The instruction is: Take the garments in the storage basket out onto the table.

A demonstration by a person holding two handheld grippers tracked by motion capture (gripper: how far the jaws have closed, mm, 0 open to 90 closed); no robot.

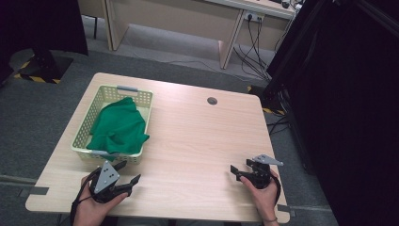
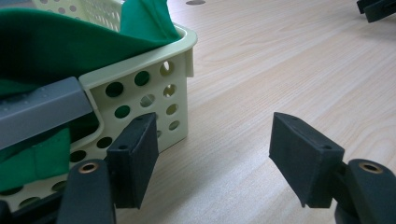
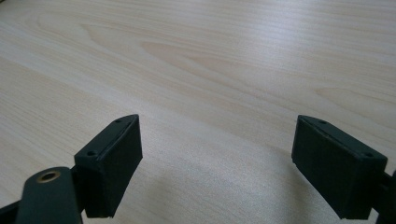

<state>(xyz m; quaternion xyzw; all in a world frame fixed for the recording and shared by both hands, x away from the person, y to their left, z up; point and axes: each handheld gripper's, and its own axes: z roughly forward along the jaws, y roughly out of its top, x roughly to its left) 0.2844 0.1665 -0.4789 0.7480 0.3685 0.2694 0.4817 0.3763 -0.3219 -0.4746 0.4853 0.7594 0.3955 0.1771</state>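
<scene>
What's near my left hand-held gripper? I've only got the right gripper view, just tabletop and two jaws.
Observer: The left hand-held gripper sits by the near end of a pale perforated basket, jaws open and empty.
Operator: Anything in the basket?
Observer: A green cloth, bunched inside, with one fold draped over the right rim.
Operator: And my right one?
Observer: The right hand-held gripper is open over bare table, well apart from the basket.

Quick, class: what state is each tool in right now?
Left tool: open, holding nothing, beside the basket.
Right tool: open, holding nothing.
</scene>
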